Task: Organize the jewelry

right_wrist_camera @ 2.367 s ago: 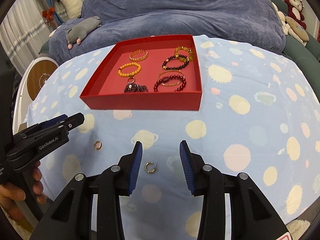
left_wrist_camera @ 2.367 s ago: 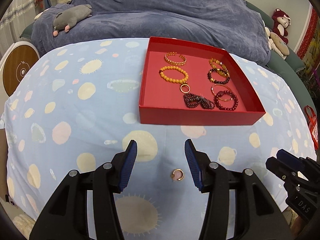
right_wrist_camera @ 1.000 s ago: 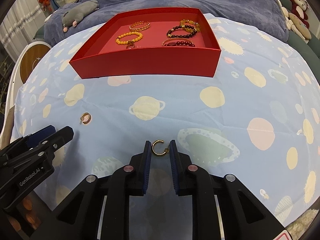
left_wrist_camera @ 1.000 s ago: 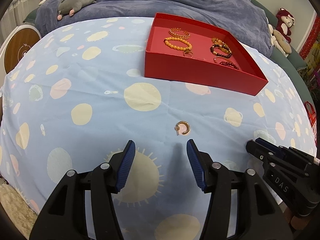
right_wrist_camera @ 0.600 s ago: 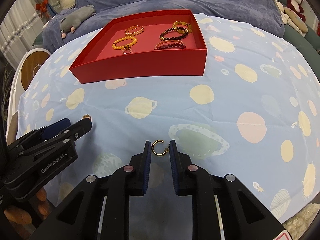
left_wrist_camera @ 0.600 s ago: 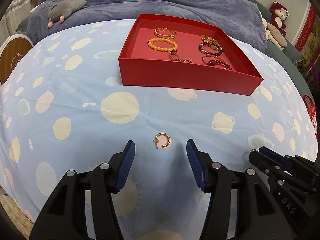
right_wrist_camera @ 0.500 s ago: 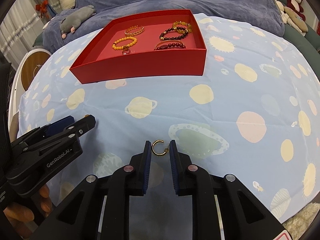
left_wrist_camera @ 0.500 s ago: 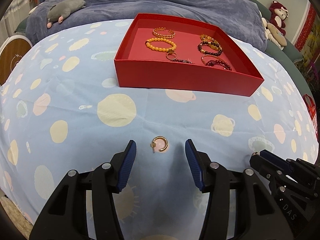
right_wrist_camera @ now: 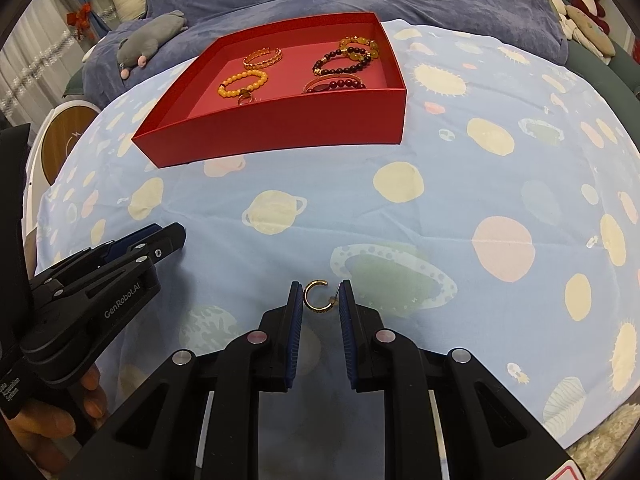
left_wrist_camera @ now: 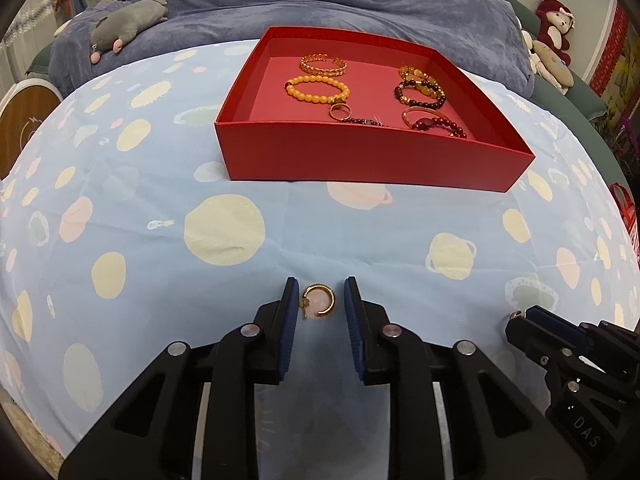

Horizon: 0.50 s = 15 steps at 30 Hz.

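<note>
Two gold hoop earrings lie on the planet-print cloth. In the left wrist view one gold hoop earring (left_wrist_camera: 319, 301) sits between the blue pads of my left gripper (left_wrist_camera: 322, 295). Its jaws are closing, with a thin gap still showing at the right pad. In the right wrist view my right gripper (right_wrist_camera: 321, 299) is shut on the other hoop earring (right_wrist_camera: 319, 297), low over the cloth. The red box (left_wrist_camera: 376, 160) farther back holds several bracelets and a ring (left_wrist_camera: 340, 111). Each gripper shows at the edge of the other's view: the right gripper (left_wrist_camera: 520, 320) and the left gripper (right_wrist_camera: 176, 238).
A blue blanket (left_wrist_camera: 304, 4) with a grey plush toy (left_wrist_camera: 128, 20) lies behind the box. Stuffed toys (left_wrist_camera: 554, 36) sit at the far right. A round wooden disc (left_wrist_camera: 24, 128) stands at the left. A hand (right_wrist_camera: 48, 428) holds the left gripper. The cloth drops off at the near edge.
My left gripper has come up to the earring on the cloth, and its jaws have narrowed around it. The right gripper has stayed shut on its earring.
</note>
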Each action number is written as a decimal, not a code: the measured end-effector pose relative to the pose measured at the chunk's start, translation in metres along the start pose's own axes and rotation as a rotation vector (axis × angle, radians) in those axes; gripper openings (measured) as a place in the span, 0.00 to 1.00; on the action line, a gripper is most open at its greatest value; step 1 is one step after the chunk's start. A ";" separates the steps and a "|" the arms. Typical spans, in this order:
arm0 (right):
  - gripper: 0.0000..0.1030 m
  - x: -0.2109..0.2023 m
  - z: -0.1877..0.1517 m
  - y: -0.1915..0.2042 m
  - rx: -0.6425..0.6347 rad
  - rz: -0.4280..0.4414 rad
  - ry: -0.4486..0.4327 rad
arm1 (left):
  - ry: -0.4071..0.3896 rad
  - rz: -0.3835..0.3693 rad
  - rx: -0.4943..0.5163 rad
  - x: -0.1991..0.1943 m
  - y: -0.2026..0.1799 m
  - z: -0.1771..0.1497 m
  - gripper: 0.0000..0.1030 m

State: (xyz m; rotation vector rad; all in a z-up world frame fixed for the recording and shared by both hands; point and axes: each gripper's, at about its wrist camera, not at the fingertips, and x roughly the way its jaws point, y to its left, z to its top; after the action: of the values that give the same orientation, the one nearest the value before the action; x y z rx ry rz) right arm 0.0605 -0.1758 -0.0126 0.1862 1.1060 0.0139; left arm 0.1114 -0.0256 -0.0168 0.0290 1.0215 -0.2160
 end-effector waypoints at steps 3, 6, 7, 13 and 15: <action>0.17 0.000 0.000 -0.001 0.003 0.001 0.002 | -0.005 0.000 0.001 0.000 0.001 -0.001 0.17; 0.17 0.000 0.000 -0.001 0.003 0.002 0.002 | -0.008 -0.007 -0.002 -0.001 0.003 -0.002 0.17; 0.17 0.000 -0.001 -0.001 0.004 0.002 0.001 | -0.009 -0.012 -0.008 -0.001 0.004 -0.003 0.17; 0.17 -0.001 0.000 -0.002 0.011 0.007 0.001 | -0.009 -0.029 -0.038 -0.004 0.011 -0.004 0.17; 0.17 -0.001 0.000 -0.002 0.011 0.011 -0.001 | -0.006 -0.032 -0.052 -0.005 0.014 -0.005 0.17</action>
State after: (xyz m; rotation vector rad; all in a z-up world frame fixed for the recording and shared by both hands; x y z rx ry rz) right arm 0.0596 -0.1781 -0.0118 0.2019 1.1047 0.0172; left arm 0.1078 -0.0105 -0.0162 -0.0356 1.0213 -0.2183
